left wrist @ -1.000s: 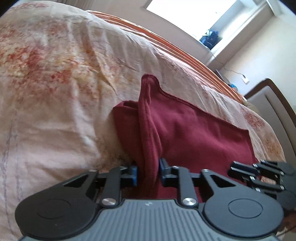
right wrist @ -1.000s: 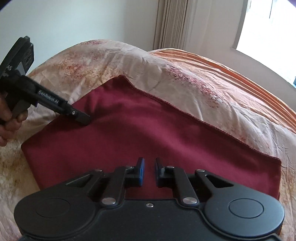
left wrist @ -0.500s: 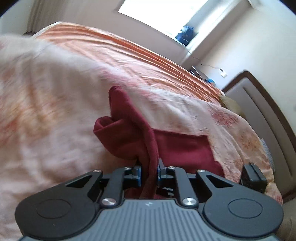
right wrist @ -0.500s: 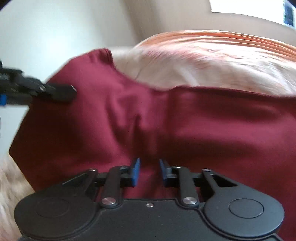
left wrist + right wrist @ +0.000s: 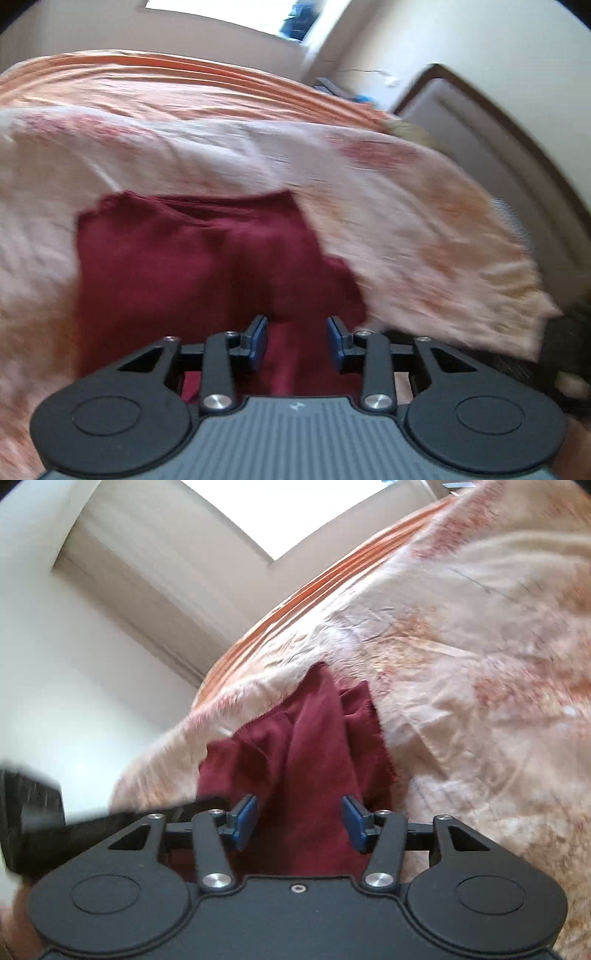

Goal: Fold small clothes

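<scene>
We are releasing the maroon cloth (image 5: 207, 266) onto the floral bedspread (image 5: 424, 206); left gripper (image 5: 297, 341) and right gripper (image 5: 300, 821) have just been opening, fabric lying loose between both jaws, stretching ahead.

Pale walls (image 5: 461, 44), bright window (image 5: 221, 11), padded headboard (image 5: 480, 140)

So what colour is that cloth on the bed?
Dark red, plain; the cloth shows best in the left wrist view.
</scene>
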